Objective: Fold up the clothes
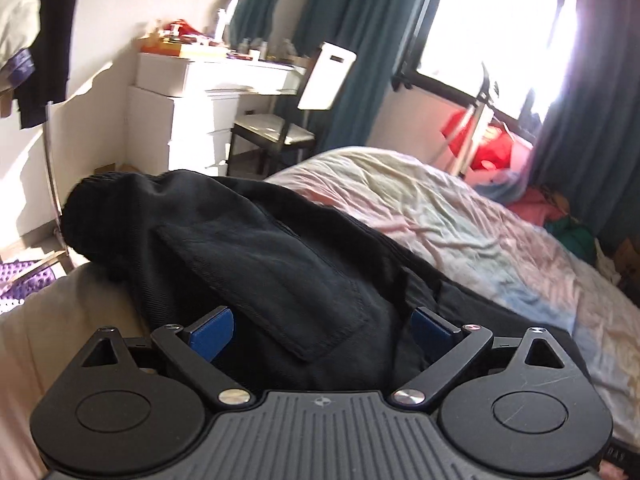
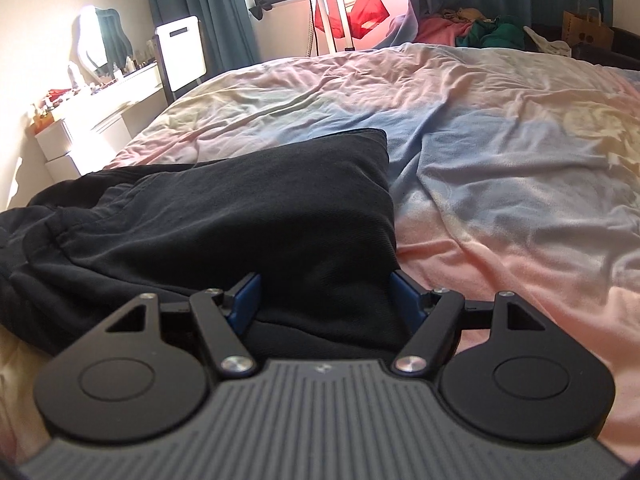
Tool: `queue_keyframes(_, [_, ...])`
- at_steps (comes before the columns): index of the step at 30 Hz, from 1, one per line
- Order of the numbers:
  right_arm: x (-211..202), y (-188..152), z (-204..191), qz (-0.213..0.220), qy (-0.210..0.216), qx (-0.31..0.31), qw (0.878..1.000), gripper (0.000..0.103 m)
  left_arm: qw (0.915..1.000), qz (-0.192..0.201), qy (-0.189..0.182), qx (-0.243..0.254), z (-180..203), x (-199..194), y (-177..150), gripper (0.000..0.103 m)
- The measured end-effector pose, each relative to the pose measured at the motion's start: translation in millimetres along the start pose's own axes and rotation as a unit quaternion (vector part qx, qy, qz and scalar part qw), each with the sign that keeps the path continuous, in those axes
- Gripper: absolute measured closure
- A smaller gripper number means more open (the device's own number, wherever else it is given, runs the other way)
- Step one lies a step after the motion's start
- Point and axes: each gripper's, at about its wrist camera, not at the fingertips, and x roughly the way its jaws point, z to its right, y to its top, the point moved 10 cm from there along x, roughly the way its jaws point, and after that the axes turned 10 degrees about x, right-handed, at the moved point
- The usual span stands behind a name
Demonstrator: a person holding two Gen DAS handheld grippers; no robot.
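Left wrist view: left tool (image 1: 322,330) spread wide, black garment (image 1: 256,248) between but ungripped, bunched at the bed (image 1: 460,216) corner; it may slide off.

Right wrist view: right tool (image 2: 326,300) apart, straddling the fold; closing may drag layers askew.

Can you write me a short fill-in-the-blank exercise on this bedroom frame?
1. The garment lying on the bed is ____ in colour.
2. The pads of the left gripper are ____ in colour.
3. The curtains beside the window are ____ in colour.

Missing words: black; blue; teal
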Motion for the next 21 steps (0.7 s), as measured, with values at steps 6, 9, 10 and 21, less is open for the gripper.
queue_keyframes(6, [-3.7,1.7,-2.1,-0.004,-0.011,-0.002,1.0,0.03,0.9789,-0.07,-0.014,-0.192,-99.8,16.5,-5.9,0.001])
queue_keyframes(9, [-5.3,3.1,-3.2,-0.003,-0.015,-0.003,1.0,0.03,0.9388,-0.11,-0.101,-0.31,-129.4,45.0,-21.2,0.001])
queue_keyframes(10, [-5.8,3.9,-3.9,-0.002,-0.016,-0.005,1.0,0.03,0.9264,-0.123,-0.116,-0.336,-136.9,57.9,-25.5,0.003])
queue_keyframes(21, [-14.8,20.9,-46.5,0.058,0.021,-0.074,0.995,0.032,0.9563,-0.081,-0.006,-0.281,-198.3,107.0,21.7,0.054])
